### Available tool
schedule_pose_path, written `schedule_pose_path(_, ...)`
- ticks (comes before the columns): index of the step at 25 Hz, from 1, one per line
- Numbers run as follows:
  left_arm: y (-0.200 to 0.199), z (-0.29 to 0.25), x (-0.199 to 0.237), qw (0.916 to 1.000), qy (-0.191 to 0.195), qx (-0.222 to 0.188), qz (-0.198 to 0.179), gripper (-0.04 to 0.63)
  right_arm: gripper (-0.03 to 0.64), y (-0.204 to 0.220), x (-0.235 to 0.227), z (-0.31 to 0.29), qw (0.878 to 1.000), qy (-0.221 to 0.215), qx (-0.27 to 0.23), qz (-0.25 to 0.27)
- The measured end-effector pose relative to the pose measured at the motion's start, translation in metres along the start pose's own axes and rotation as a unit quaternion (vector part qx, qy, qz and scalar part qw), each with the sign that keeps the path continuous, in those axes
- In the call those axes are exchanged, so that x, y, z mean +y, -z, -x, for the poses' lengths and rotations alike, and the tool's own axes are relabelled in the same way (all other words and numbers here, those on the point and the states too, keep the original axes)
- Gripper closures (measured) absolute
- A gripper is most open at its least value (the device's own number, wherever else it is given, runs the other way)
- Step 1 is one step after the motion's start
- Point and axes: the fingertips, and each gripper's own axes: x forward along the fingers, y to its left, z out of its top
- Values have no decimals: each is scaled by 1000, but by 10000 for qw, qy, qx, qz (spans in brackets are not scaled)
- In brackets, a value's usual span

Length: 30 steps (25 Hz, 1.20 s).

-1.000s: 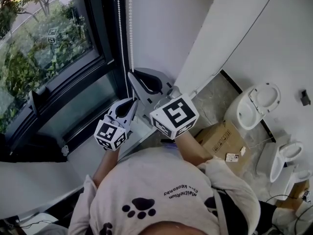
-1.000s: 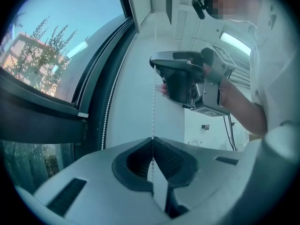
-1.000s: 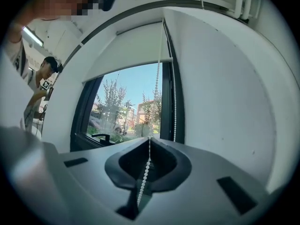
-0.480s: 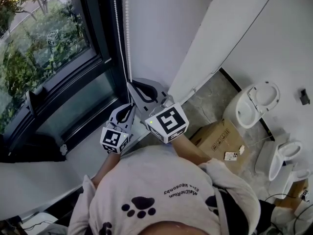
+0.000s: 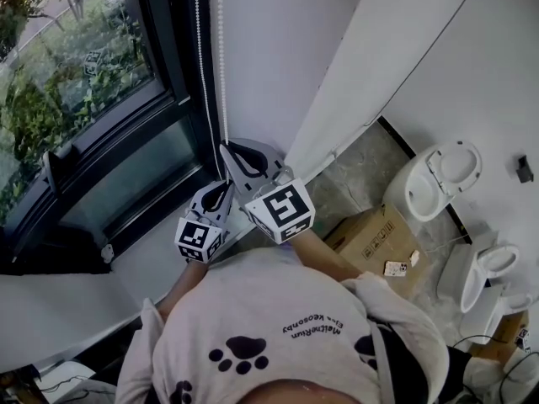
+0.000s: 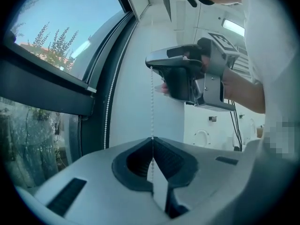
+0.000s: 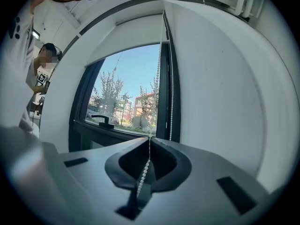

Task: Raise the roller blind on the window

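L gripper (image 6: 152, 139) & R gripper (image 7: 149, 138) are both clamping the bead chain (image 5: 222, 74) by the window (image 5: 76, 91), R above L.

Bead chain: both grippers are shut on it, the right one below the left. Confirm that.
Wrong in one respect: both are shut on the bead chain, but the right gripper grips it above the left gripper, not below. The left gripper view shows it.

Black-framed glass window (image 5: 168, 57) with sunlit green trees (image 5: 34, 116) outside, plain white wall (image 5: 278, 49) beside it, white sill ledge (image 5: 50, 310) below, grey marbled tile floor (image 5: 358, 179), brown cardboard box (image 5: 379, 238), two white ceramic toilet bowls (image 5: 442, 179) standing on the floor.
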Motion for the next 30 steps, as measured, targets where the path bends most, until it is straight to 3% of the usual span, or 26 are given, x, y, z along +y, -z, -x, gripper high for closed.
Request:
schedule_pose_path(14, 14, 16, -4, 9994, 115, 311, 41, 580, 606, 22, 6, -2, 9997, -47, 197, -169)
schedule_pose_path(21, -36, 34, -13, 9994, 312, 124, 128, 580, 606, 22, 4, -4, 9997, 5, 161, -167)
schedule_pose_path(27, -106, 50, -2, 9993, 68, -372, 60, 578, 606, 21, 8, -4, 9996, 9, 115, -240)
schedule_pose_path(29, -131, 52, 1, 9989, 24, -466, -78, 495, 606, 21, 10, -5, 9996, -1, 107, -253)
schedule_pose_path(30, -142, 53, 2, 9986, 16, -507, -114, 488, 606, 21, 11, -5, 9996, -9, 106, -252)
